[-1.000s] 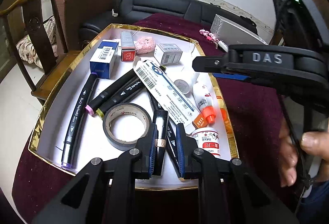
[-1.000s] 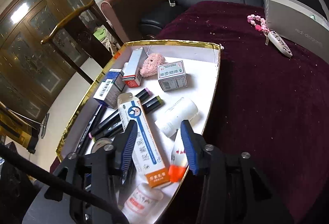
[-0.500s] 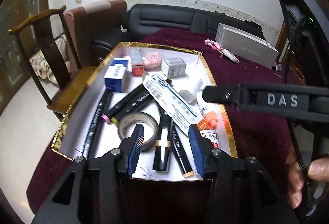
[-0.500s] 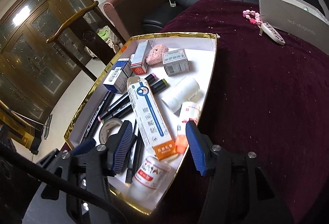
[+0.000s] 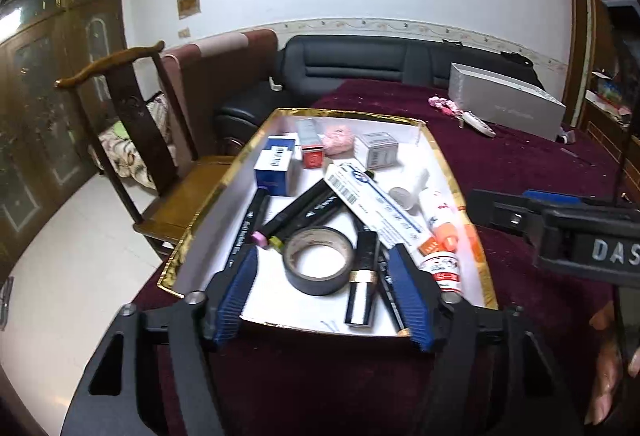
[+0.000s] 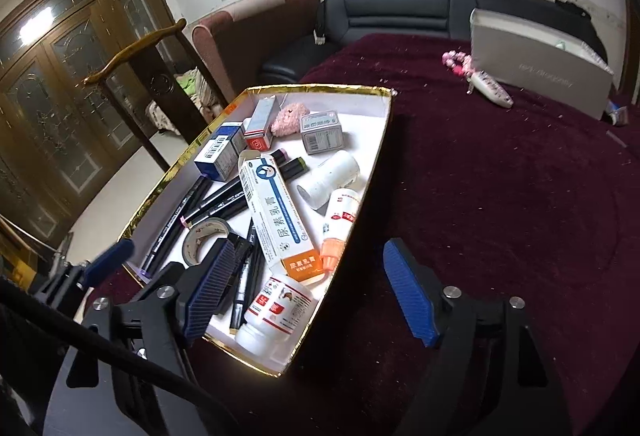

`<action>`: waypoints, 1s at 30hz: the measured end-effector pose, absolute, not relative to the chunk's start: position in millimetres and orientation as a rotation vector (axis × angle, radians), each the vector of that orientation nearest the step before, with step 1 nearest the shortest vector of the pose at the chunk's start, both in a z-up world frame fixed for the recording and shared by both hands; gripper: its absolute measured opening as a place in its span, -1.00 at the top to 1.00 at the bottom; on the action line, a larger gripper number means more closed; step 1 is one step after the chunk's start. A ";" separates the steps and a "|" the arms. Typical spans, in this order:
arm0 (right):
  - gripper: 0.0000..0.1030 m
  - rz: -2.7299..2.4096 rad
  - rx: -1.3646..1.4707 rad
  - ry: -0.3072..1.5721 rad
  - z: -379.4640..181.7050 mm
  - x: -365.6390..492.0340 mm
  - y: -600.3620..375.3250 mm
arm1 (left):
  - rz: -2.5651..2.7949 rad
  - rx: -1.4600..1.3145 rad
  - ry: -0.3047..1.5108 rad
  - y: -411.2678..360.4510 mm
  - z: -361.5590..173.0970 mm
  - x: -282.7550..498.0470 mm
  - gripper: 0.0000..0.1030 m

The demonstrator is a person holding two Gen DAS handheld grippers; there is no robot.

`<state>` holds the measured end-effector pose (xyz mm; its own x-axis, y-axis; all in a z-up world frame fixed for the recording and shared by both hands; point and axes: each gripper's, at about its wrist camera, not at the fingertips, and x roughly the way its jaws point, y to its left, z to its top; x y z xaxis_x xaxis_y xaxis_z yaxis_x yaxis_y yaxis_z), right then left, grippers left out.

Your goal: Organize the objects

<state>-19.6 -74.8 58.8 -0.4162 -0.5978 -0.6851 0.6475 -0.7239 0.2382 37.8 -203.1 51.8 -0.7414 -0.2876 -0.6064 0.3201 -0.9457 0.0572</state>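
A gold-rimmed white tray (image 5: pixel 440 163) on the maroon cloth holds a black tape roll (image 5: pixel 320 266), a black lipstick tube (image 5: pixel 362 284), a long white ointment box (image 5: pixel 376 207), markers (image 5: pixel 304 213), small boxes and bottles. My left gripper (image 5: pixel 323 252) hovers over the tray's near edge. Its jaws are opening, and the tape and lipstick lie loose below them. My right gripper (image 6: pixel 309 248) hangs over the tray's near right corner (image 6: pixel 380 163), above the ointment box (image 6: pixel 276 211) and a white pill bottle (image 6: pixel 276 312). Its jaws are opening too, with nothing gripped.
A silver box (image 5: pixel 504 103) and a pink beaded charm (image 5: pixel 444 103) lie on the far right of the cloth. A wooden chair (image 5: pixel 132 139) stands left of the table, a black sofa (image 5: pixel 360 63) behind it. A person's hand (image 5: pixel 608 368) holds the right gripper's handle.
The left gripper let go of the black lipstick tube, spread its jaws and drew back and up. The right gripper also widened and backed away from the tray.
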 end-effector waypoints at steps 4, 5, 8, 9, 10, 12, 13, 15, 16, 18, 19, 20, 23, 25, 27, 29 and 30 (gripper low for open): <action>-0.55 -2.200 0.959 0.095 57.8 -11.0 -69.0 | -2.616 0.909 0.006 -202.0 49.8 40.1 -0.55; -0.55 -2.205 0.950 0.097 57.5 -9.2 -67.8 | -2.602 0.918 -0.009 -202.0 49.2 39.4 -0.56; -0.55 -2.213 0.920 0.087 55.4 -4.3 -60.8 | -2.578 0.938 -0.041 -203.2 47.6 38.6 -0.61; -0.55 -2.213 0.921 0.089 54.7 -3.6 -60.1 | -2.588 0.938 -0.032 -204.9 47.4 39.8 -0.62; -0.55 -2.216 0.924 0.094 53.5 -3.2 -59.3 | -2.604 0.936 -0.016 -206.8 47.9 41.7 -0.62; -0.55 -2.220 0.924 0.093 52.0 -2.7 -57.2 | -2.643 0.923 0.035 -210.9 50.1 46.5 -0.63; -0.55 -2.220 0.926 0.090 51.3 -2.9 -56.4 | -2.655 0.915 0.055 -212.9 51.4 48.4 -0.64; -0.55 -2.221 0.928 0.087 51.2 -2.7 -55.7 | -2.672 0.896 0.079 -215.9 54.7 52.0 -0.71; -0.55 -2.222 0.924 0.084 51.5 -2.1 -55.2 | -2.684 0.888 0.079 -216.3 56.4 53.6 -0.71; -0.55 -2.222 0.915 0.085 52.7 0.0 -55.1 | -2.675 0.848 0.071 -216.9 60.9 58.5 -0.72; -0.55 -2.225 0.907 0.086 53.7 1.3 -55.3 | -2.656 0.845 0.058 -216.4 62.2 58.2 -0.73; -0.55 -2.227 0.899 0.086 54.5 2.5 -55.5 | -2.640 0.860 0.045 -215.7 63.0 57.2 -0.74; -0.55 -2.226 0.878 0.089 57.0 6.5 -56.0 | -2.618 0.910 0.005 -213.6 63.2 53.2 -0.73; -0.55 -2.228 0.862 0.098 58.3 9.9 -57.6 | -2.597 0.876 -0.037 -210.2 61.6 55.6 -0.73; -0.55 -2.229 0.852 0.102 58.9 11.9 -58.3 | -2.580 0.853 -0.064 -207.9 59.2 58.1 -0.73; -0.56 -2.227 0.841 0.102 59.1 14.2 -59.0 | -2.589 0.845 -0.073 -206.2 56.9 60.1 -0.73; -0.56 -2.226 0.833 0.104 58.7 14.9 -59.0 | -2.594 0.845 -0.066 -206.1 55.6 60.9 -0.73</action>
